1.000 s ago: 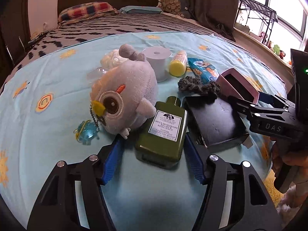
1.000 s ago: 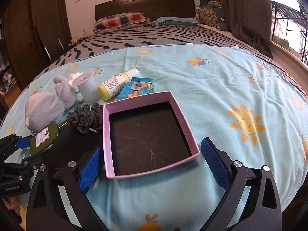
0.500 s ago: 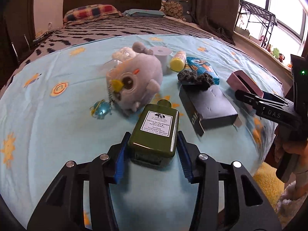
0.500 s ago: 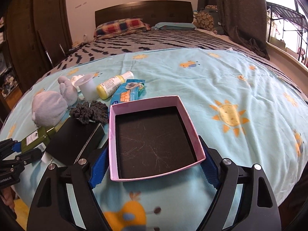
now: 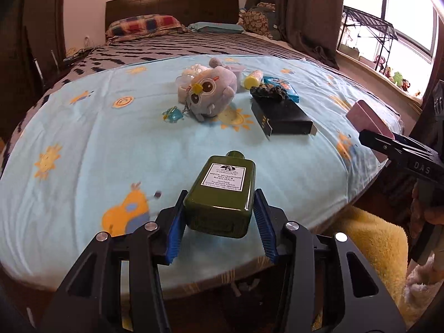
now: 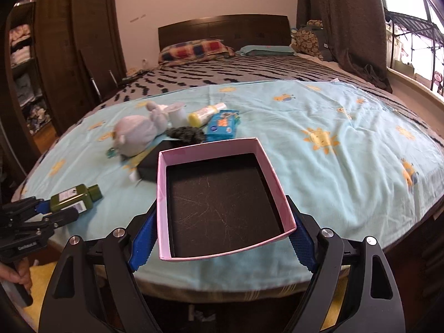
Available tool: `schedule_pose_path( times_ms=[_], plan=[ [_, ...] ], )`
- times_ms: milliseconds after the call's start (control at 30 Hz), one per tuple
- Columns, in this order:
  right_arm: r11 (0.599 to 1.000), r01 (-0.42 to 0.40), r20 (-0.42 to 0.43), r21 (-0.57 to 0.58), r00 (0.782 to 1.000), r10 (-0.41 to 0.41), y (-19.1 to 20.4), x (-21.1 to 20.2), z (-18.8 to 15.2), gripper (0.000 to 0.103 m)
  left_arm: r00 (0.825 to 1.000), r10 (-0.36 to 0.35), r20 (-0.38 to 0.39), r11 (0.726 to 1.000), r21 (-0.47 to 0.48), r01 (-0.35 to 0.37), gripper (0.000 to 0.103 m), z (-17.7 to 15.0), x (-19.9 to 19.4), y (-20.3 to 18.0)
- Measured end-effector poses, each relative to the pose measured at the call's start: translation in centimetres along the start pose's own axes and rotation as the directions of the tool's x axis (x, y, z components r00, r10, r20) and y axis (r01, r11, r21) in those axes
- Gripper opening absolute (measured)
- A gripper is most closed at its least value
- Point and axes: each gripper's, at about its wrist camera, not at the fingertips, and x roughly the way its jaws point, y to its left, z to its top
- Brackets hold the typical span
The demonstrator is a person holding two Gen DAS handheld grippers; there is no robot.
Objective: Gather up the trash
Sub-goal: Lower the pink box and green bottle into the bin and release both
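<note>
Both grippers have pulled back from the clutter toward the bed's [image 5: 83, 149] near edge, each carrying its load. Left gripper [image 5: 219, 216] is clamped on the bottle [image 5: 223, 191] at its base; rigid, glossy and probably weighty, it could slip. Right gripper [image 6: 222, 236] squeezes the pink box [image 6: 216, 149] by its side walls; light card, likely easily crushed.

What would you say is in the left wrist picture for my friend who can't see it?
The left gripper holds a green bottle by its bottom end above a blue blanket with suns on it. Farther back lie a grey owl plush and a black box. At the right edge, the right gripper carries a pink box.
</note>
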Motion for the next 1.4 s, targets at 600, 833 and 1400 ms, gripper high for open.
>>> schedule_pose_path(
  times_ms=[600, 833, 1400],
  plan=[
    [0.995, -0.093, -0.25, 0.042, 0.963, 0.101, 3.2, -0.6, -10.6, 0.082, 0.989, -0.049, -0.142, 0.999, -0.028, 0.046, 0.041, -9.4, -2.1, -3.1],
    [0.995, -0.089, -0.34, 0.049, 0.935, 0.101, 4.0, 1.8, -13.6, 0.082, 0.969, -0.061, -0.241, 0.998, -0.042, 0.053, 0.041, -12.0, 1.5, -3.3],
    [0.997, -0.015, -0.503, 0.077, 0.863, 0.052, 4.5, 8.9, -17.8, 0.082, 0.892, -0.099, -0.441, 0.992, -0.119, 0.051, 0.041, -17.5, 9.7, -3.2]
  ],
)
